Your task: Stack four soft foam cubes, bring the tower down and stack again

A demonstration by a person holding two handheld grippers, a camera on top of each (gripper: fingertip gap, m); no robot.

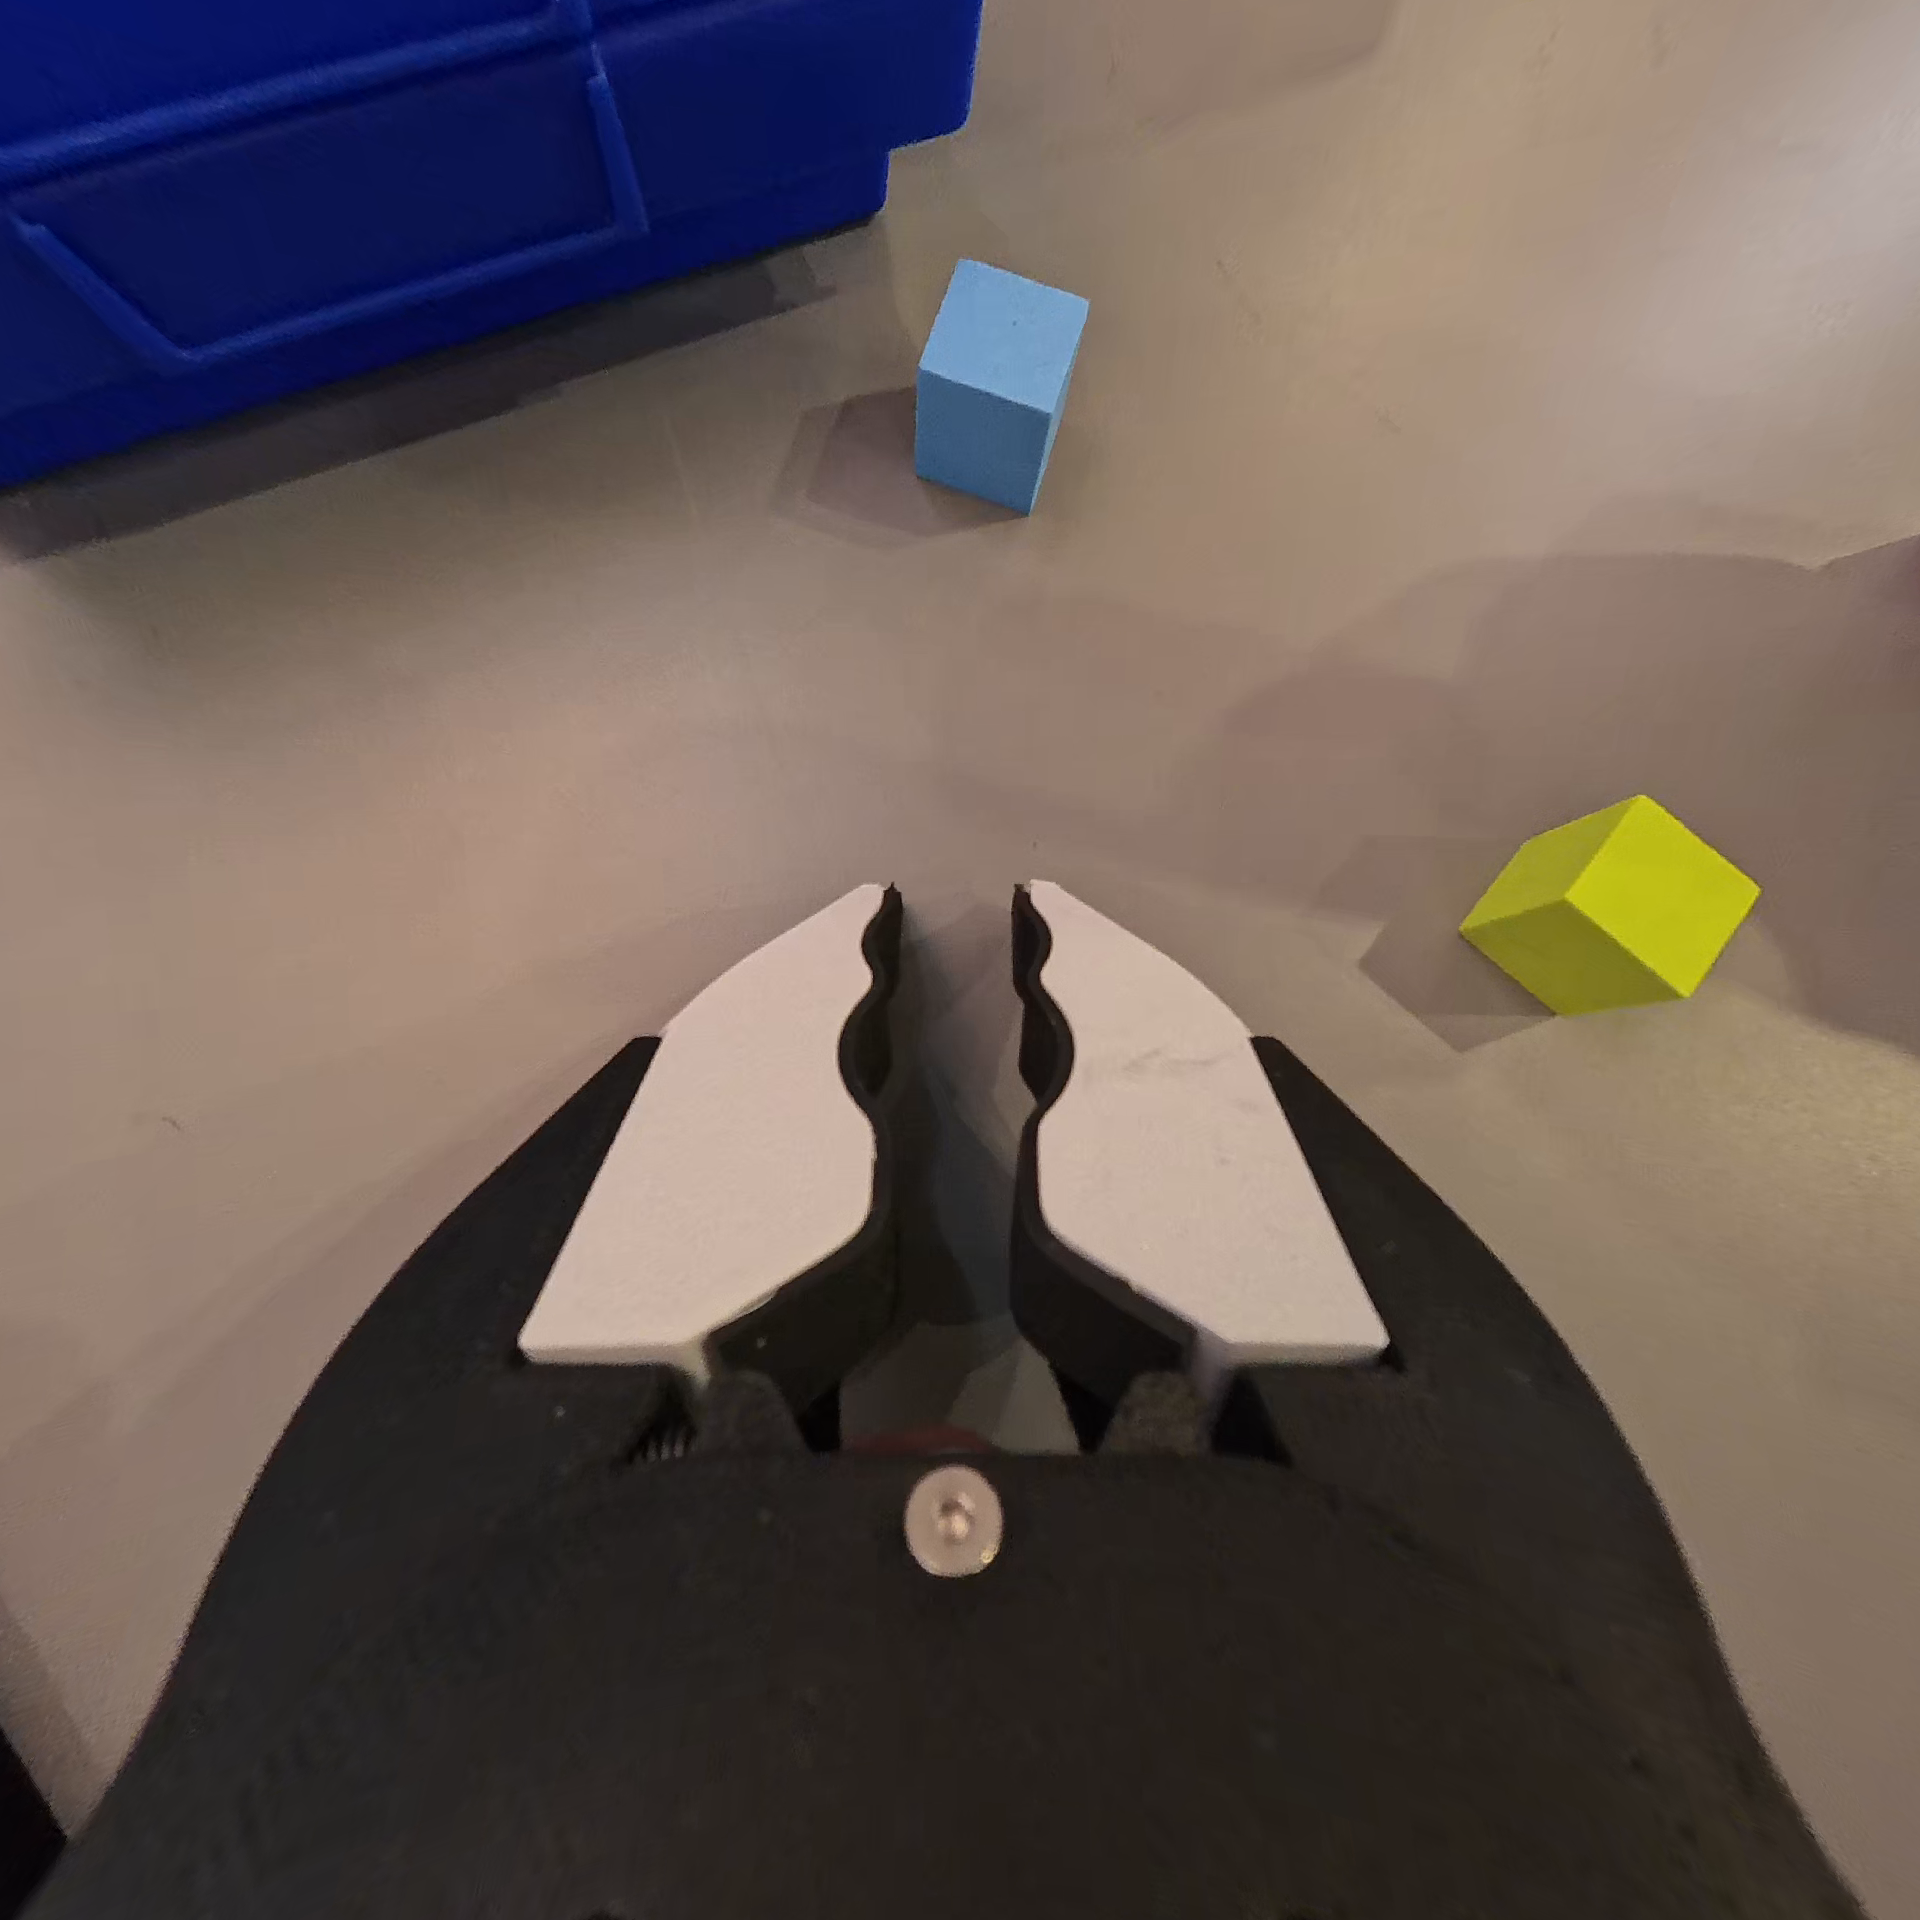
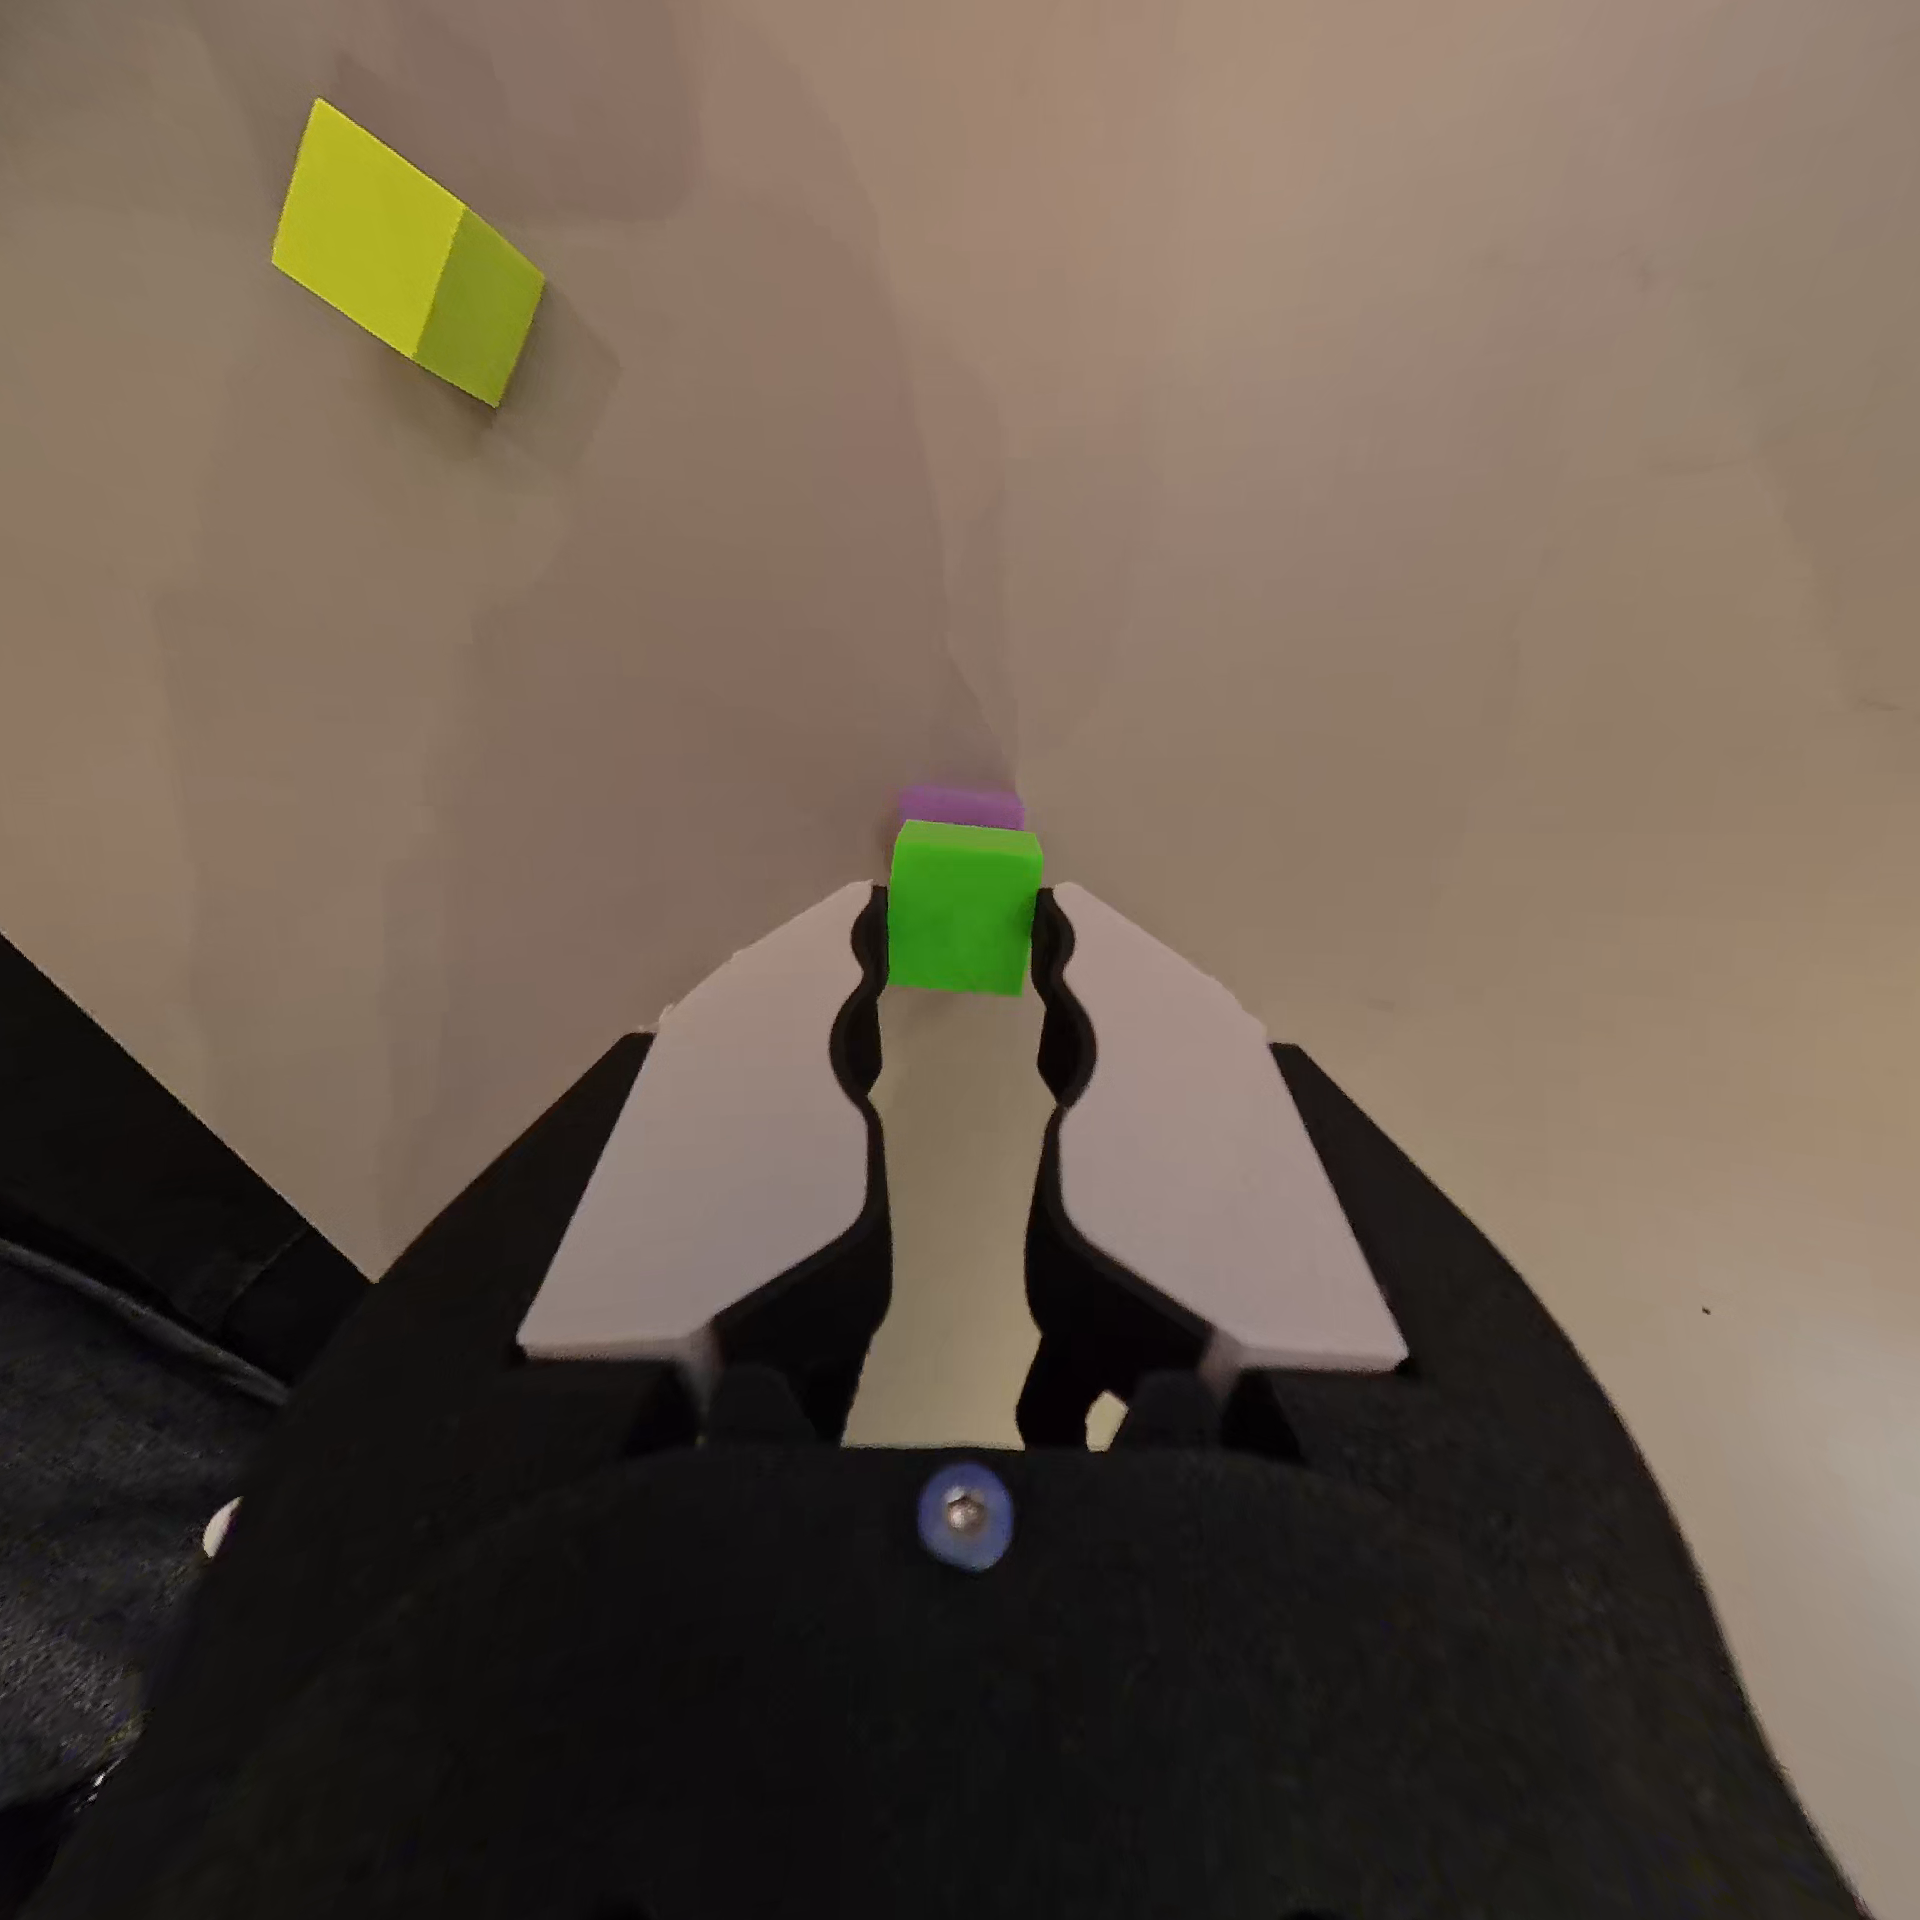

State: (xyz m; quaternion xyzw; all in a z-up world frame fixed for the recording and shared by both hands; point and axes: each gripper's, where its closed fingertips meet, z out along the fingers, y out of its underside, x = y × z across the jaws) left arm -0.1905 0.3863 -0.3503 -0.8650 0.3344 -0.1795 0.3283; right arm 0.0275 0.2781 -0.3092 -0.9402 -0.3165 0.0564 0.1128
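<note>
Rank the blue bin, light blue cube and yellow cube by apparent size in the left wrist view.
1. Blue bin, by far the largest.
2. Yellow cube and light blue cube: alike; yellow sits nearer the camera, so no ranking.

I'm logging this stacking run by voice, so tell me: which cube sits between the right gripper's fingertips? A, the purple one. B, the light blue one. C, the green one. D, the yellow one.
C: in the right wrist view the green cube is pinched between the right gripper's pads, with the purple cube just beyond it.

Both my wrist cameras look steeply down my fingers, close above the tabletop (image 1: 416, 779); both show the yellow cube (image 1: 1610, 904).
</note>
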